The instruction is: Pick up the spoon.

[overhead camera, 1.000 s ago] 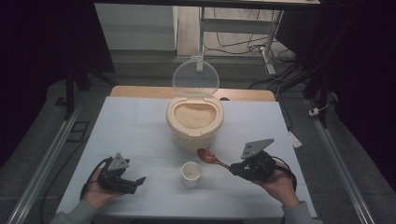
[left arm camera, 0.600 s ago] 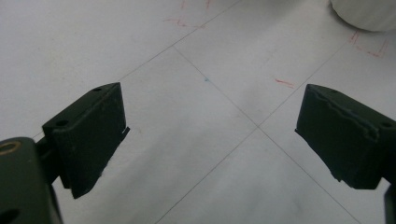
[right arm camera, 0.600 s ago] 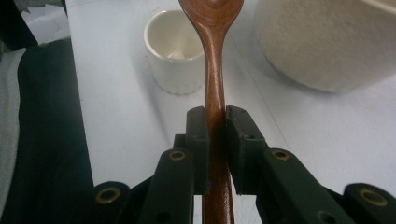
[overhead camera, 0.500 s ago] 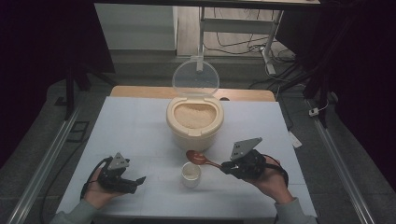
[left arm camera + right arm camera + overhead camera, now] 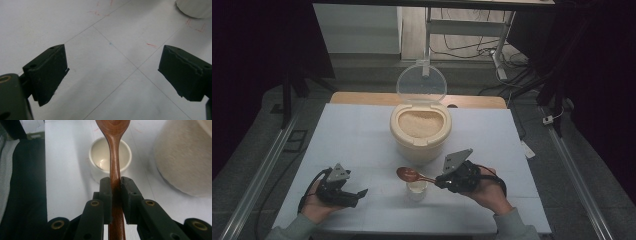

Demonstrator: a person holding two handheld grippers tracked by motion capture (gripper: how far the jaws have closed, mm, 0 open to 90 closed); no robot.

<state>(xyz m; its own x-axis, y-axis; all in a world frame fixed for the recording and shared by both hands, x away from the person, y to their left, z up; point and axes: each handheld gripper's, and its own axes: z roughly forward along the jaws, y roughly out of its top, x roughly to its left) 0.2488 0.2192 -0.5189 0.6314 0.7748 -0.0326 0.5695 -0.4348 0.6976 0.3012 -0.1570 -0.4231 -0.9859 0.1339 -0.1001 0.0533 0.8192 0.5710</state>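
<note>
A cream rice container (image 5: 420, 131) stands mid-table, full of rice, its clear lid (image 5: 422, 83) raised behind it. In front of it sits a small white cup (image 5: 417, 189) (image 5: 110, 157). My right gripper (image 5: 443, 180) (image 5: 115, 185) is shut on the handle of a brown wooden spoon (image 5: 410, 174) (image 5: 114, 152), whose bowl hangs just above and left of the cup. My left gripper (image 5: 357, 196) (image 5: 112, 72) rests open near the table's front left, jaws wide apart over bare tabletop.
The white table (image 5: 352, 135) carries thin grid lines and small red marks (image 5: 151, 45). The container's side (image 5: 182, 157) rises close at the right of the right gripper view. Metal rails (image 5: 257, 175) flank the table; a stand and cables lie beyond it.
My right gripper has carried the spoon leftward and slightly down, bringing its bowl from beside the cup to over the cup's left rim. The left gripper has stayed put.
</note>
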